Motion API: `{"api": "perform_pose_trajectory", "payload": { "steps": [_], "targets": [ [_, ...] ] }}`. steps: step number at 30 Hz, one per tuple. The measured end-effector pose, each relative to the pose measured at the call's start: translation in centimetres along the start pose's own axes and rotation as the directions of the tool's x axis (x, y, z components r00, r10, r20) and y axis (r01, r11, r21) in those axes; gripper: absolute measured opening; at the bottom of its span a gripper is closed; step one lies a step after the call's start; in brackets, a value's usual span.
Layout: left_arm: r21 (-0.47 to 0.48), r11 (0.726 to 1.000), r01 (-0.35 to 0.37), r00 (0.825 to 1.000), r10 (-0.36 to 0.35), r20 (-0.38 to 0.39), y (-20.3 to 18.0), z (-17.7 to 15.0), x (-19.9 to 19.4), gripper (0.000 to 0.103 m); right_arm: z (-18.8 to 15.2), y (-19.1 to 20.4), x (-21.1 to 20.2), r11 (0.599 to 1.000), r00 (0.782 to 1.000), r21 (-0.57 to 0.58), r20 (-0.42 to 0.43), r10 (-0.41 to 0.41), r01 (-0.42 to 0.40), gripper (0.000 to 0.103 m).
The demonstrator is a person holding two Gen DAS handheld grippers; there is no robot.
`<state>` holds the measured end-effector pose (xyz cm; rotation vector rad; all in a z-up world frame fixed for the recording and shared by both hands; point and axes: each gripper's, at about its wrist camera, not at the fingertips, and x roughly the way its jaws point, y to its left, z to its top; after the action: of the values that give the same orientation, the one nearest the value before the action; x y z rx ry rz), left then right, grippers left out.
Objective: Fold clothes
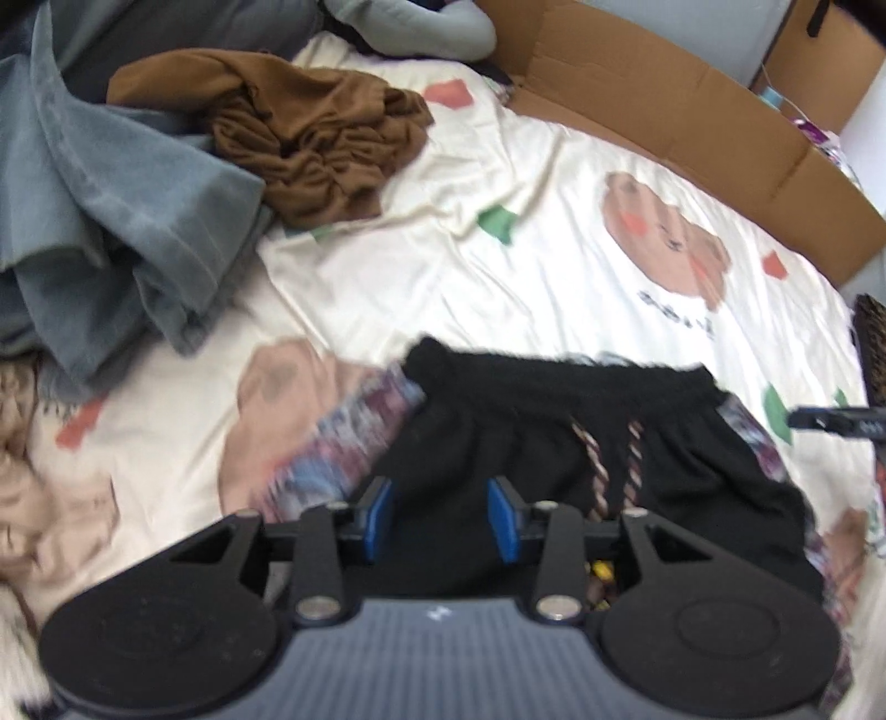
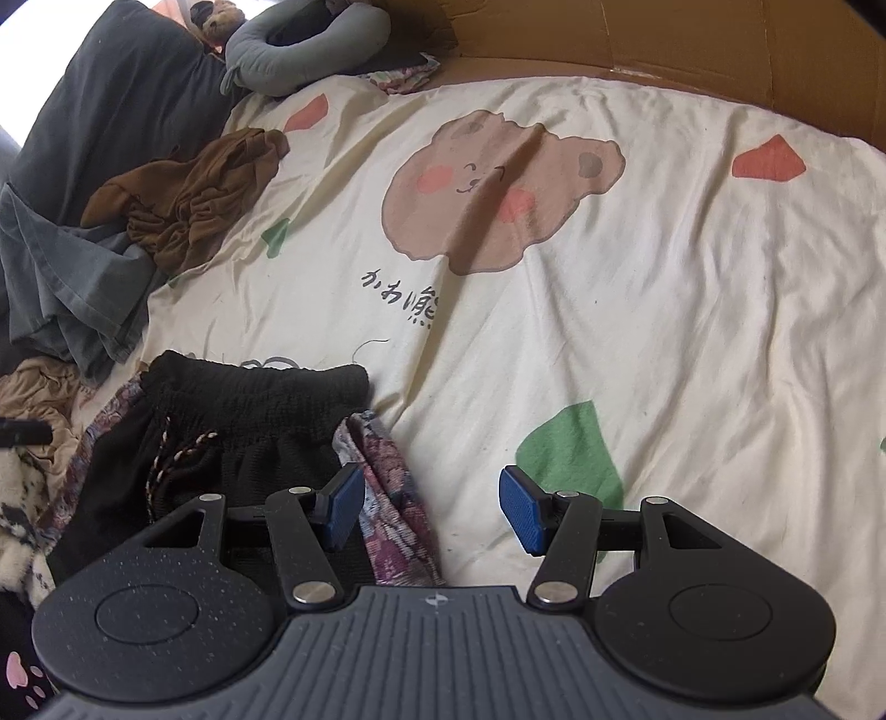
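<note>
A pair of black shorts (image 1: 554, 443) with a gathered waistband, braided drawstrings and floral side panels lies flat on the bear-print bedsheet (image 1: 554, 249). My left gripper (image 1: 441, 518) hovers over the lower part of the shorts, its blue pads (image 1: 504, 520) apart with black cloth showing behind the gap. In the right wrist view the shorts (image 2: 249, 421) sit at lower left. My right gripper (image 2: 436, 509) stands open over the floral side panel (image 2: 393, 509) and the bare sheet (image 2: 664, 277), nothing pinched.
A crumpled brown garment (image 1: 310, 138) and a blue-grey garment (image 1: 111, 210) are heaped at the left. Flattened cardboard (image 1: 692, 122) lines the bed's far edge. A grey curved pillow (image 2: 304, 39) lies at the head. Beige cloth (image 2: 33, 399) is bunched at the left.
</note>
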<state>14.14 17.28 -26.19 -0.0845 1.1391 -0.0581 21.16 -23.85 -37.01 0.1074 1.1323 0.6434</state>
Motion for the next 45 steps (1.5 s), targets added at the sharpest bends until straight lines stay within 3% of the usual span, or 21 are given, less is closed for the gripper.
{"api": "perform_pose_trajectory", "payload": {
  "steps": [9,19,29,45],
  "targets": [
    [0.085,0.996,-0.037,0.999,0.034,0.029,1.1,3.3,4.7,0.032,1.5,0.3,1.6,0.997,0.999,-0.071,-0.02,-0.027,0.026,0.056],
    [0.181,0.982,-0.057,0.998,0.055,0.019,2.4,4.0,8.6,0.022,2.9,2.4,4.5,0.98,0.997,-0.197,-0.061,-0.056,0.043,0.05],
    [0.237,0.972,-0.005,0.999,0.016,-0.046,2.4,2.7,10.1,0.022,2.2,3.6,5.9,0.969,0.992,-0.246,-0.119,-0.048,0.017,0.05],
    [0.36,0.933,0.023,0.999,-0.005,-0.051,1.3,1.9,11.5,0.028,2.1,6.8,6.9,0.938,0.993,-0.343,-0.118,0.008,-0.049,0.049]
  ]
}}
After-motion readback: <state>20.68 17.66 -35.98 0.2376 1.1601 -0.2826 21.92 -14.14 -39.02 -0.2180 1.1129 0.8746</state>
